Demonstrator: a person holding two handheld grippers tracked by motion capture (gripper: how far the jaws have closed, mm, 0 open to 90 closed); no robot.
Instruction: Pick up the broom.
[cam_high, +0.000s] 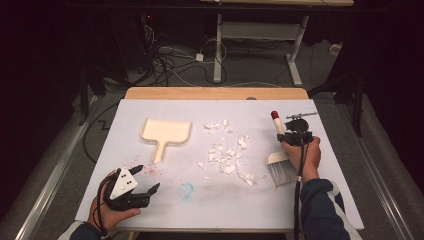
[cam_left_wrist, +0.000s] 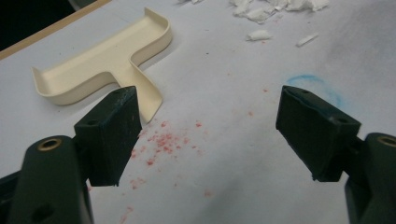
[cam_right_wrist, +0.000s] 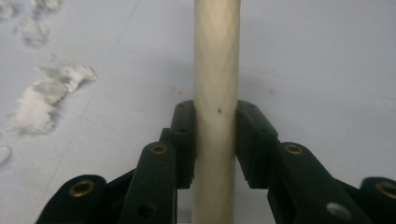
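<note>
Brush (cam_high: 280, 159) handle's lower end hidden between right hand-held gripper (cam_right_wrist: 215, 140) pads.

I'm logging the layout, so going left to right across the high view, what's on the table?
left gripper → dustpan → blue smudge → white paper scraps → brush, clamped in the right gripper.

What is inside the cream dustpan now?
The dustpan looks empty: bare cream floor, no scraps, which lie on the sheet beside it. The surface under the pan is covered.
</note>
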